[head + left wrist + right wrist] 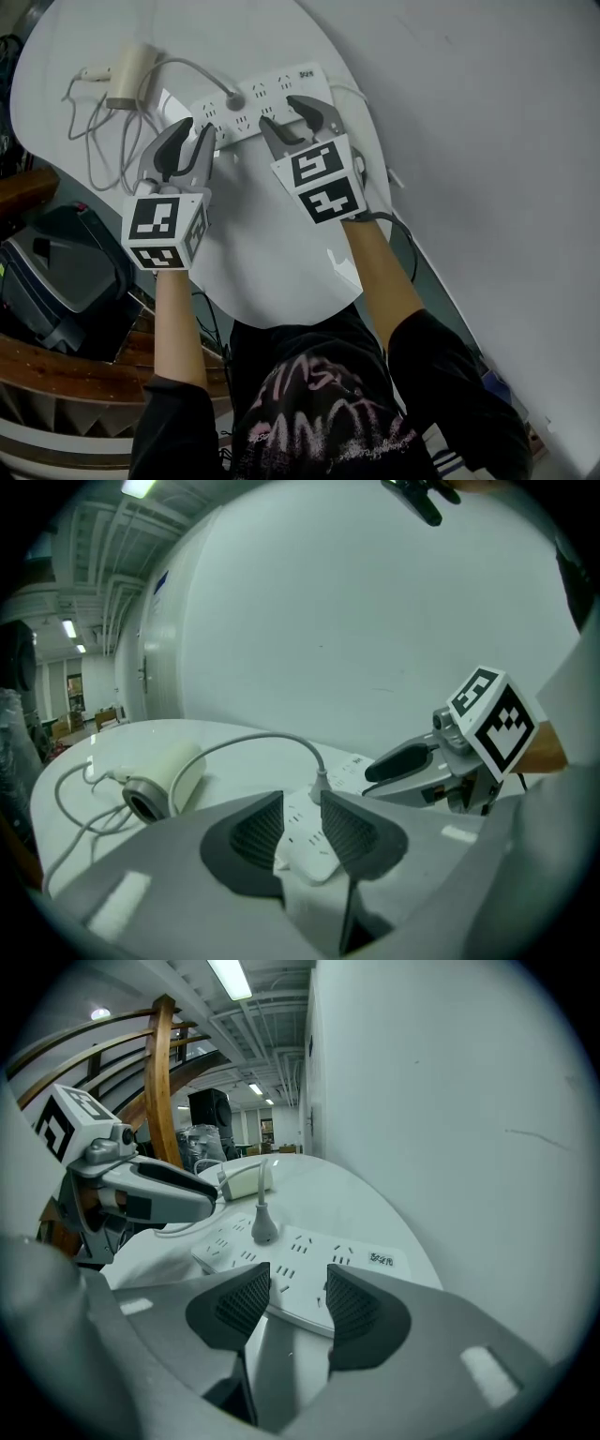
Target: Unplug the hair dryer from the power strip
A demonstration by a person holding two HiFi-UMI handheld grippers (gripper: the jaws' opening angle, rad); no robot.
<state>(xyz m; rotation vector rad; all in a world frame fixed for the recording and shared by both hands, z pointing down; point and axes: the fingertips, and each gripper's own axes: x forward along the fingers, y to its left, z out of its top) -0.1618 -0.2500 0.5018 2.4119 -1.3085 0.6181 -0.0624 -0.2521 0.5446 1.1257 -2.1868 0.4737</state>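
A white power strip (267,98) lies at the far side of the white table (272,253). A grey-white plug (234,100) sits in its left half, and its cord runs to the cream hair dryer (127,75) lying at the back left. My left gripper (194,134) hovers open just before the strip's left end (309,853), with the plug (322,782) beyond its jaws. My right gripper (284,112) is open over the strip's middle (300,1255), the plug (264,1227) ahead and slightly left. Neither gripper holds anything.
The dryer's grey cord (84,122) lies in loose loops at the table's left edge. A white curved wall (487,141) rises to the right. A black case (56,272) and wooden rails (56,361) lie below the table on the left.
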